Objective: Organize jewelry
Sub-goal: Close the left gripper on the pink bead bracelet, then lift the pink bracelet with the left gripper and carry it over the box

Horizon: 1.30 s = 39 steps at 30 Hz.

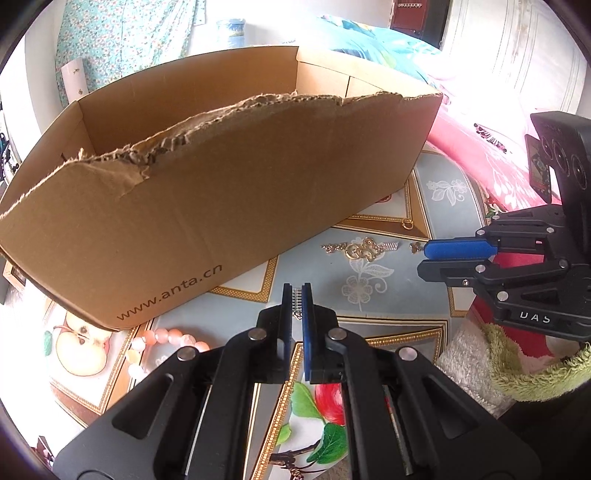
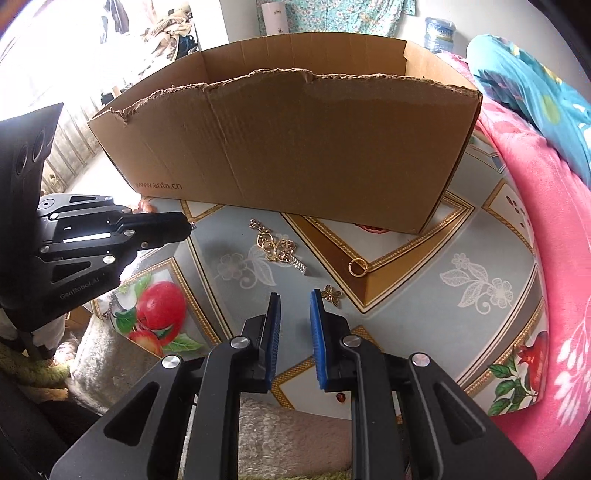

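A torn brown cardboard box (image 1: 207, 184) (image 2: 295, 147) stands on the patterned tabletop. My left gripper (image 1: 297, 295) is shut on a small silver rhinestone piece (image 1: 295, 304) in front of the box; it also shows in the right wrist view (image 2: 186, 229). My right gripper (image 2: 294, 301) is open and empty, low over the table; it also shows in the left wrist view (image 1: 424, 258). A gold ornate brooch (image 1: 364, 249) (image 2: 277, 247), a gold ring (image 2: 357, 266) (image 1: 407, 223) and a small gold flower piece (image 2: 331, 294) (image 1: 415, 247) lie on the table. A pink bead bracelet (image 1: 162, 339) lies by the box's near corner.
A pink blanket (image 2: 535, 221) borders the table on the right. A white and green towel (image 1: 480, 362) lies at the table's near edge. A teal floral cloth (image 1: 122, 33) hangs behind the box.
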### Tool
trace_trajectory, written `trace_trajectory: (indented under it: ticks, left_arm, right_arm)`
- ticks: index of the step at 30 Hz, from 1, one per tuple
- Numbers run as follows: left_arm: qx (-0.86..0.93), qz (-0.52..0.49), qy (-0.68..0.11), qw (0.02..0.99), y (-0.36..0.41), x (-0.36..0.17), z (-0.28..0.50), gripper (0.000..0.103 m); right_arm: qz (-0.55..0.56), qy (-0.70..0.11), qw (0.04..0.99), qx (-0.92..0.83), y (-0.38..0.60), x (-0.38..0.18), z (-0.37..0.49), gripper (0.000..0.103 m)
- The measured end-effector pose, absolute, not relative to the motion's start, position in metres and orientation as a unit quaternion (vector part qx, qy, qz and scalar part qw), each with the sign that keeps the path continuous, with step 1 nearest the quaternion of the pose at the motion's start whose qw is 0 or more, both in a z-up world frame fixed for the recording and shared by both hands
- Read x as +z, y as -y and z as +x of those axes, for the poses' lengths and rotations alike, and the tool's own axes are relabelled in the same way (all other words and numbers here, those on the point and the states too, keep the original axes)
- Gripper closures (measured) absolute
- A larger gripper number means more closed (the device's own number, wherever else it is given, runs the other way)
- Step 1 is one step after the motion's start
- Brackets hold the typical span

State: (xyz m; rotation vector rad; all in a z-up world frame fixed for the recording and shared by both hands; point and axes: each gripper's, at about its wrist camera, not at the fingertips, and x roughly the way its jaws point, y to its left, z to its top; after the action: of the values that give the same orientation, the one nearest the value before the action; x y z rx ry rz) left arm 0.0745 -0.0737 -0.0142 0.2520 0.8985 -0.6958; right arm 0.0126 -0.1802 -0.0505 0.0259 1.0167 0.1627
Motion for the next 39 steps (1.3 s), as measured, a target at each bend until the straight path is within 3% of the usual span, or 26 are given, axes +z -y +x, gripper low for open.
trace_trajectory:
  ticks: [30, 39]
  left_arm:
    - [-0.331, 0.118, -0.420, 0.837, 0.075, -0.014, 0.074, 0.099]
    - [-0.343, 0.119, -0.403, 0.840, 0.072, 0.003, 0.065, 0.099]
  right_arm:
    - [0.018, -0.479, 0.877, 0.041, 0.192, -0.061, 0.029, 0.090]
    - [0.028, -0.456, 0.888, 0.050, 0.194, -0.039, 0.021, 0.090]
